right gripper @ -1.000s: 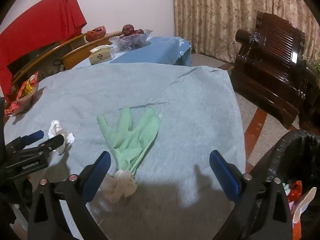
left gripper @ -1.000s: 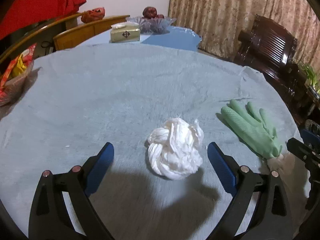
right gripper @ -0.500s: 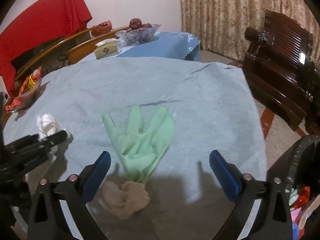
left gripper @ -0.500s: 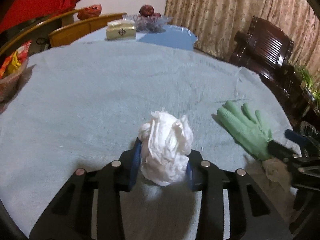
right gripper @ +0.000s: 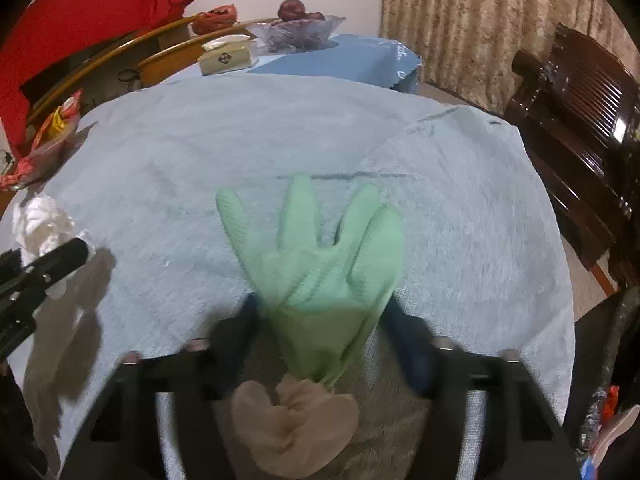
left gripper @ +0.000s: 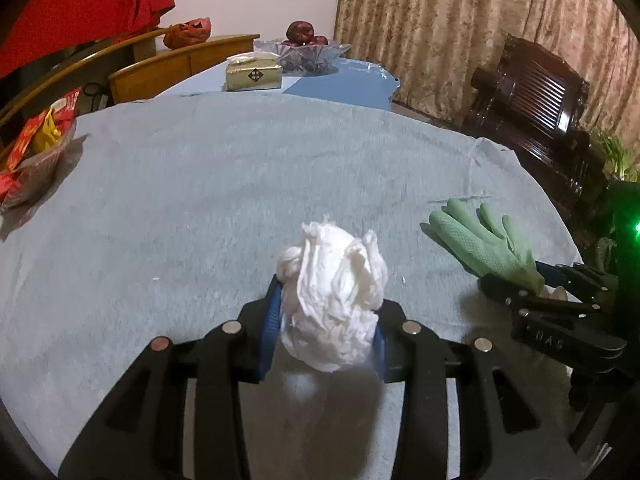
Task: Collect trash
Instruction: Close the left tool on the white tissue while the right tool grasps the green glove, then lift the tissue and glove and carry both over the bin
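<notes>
Left tongs (left gripper: 326,322) clenched on the crumpled tissue wad (left gripper: 332,300). Right tongs (right gripper: 324,320) closed around the green glove (right gripper: 320,264) at its wrist, glove fingers flat on the tabletop (right gripper: 460,220).

A crumpled white tissue wad (left gripper: 332,300) sits pinched between the left gripper's (left gripper: 324,328) blue pads. A green textured rubber glove (right gripper: 320,264) lies flat, fingers spread forward, its wrist squeezed between the right gripper's (right gripper: 324,320) fingers.
</notes>
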Demonstrator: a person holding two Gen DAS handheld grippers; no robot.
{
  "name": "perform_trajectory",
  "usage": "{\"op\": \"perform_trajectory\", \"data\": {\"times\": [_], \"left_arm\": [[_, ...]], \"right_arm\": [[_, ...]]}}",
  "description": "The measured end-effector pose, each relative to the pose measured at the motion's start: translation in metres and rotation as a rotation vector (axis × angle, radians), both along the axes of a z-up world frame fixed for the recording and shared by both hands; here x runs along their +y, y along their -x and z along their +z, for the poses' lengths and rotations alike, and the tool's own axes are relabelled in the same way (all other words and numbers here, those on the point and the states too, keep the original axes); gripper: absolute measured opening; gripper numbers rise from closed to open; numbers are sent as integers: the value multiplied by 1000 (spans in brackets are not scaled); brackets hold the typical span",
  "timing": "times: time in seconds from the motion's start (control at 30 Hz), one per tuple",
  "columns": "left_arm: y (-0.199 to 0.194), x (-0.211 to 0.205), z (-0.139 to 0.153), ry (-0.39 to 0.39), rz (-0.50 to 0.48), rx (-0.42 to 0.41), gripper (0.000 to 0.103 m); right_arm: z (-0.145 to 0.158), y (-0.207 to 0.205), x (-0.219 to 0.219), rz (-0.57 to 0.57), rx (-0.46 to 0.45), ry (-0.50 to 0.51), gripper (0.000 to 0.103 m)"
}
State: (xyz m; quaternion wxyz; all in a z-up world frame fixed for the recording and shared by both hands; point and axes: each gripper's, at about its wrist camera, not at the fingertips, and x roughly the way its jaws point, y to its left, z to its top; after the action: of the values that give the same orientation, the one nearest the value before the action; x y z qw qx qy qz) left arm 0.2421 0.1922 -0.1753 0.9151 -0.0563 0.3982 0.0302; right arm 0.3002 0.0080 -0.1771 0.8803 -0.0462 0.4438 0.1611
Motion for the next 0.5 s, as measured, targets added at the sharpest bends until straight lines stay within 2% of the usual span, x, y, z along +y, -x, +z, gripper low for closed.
{"op": "perform_trajectory", "data": {"times": [0.03,0.13,0.5], "left_arm": [[1,-1,0,1,1,0,37],[4,-5,3,1,-2,-6,37],[22,-35,39,-25,-47,-72,37]], "right_arm": [[2,1,-2,5,1,-4,38],[11,4,-10,8,10,-57,33],[55,36,-37,-6,-53,-137,33]]}}
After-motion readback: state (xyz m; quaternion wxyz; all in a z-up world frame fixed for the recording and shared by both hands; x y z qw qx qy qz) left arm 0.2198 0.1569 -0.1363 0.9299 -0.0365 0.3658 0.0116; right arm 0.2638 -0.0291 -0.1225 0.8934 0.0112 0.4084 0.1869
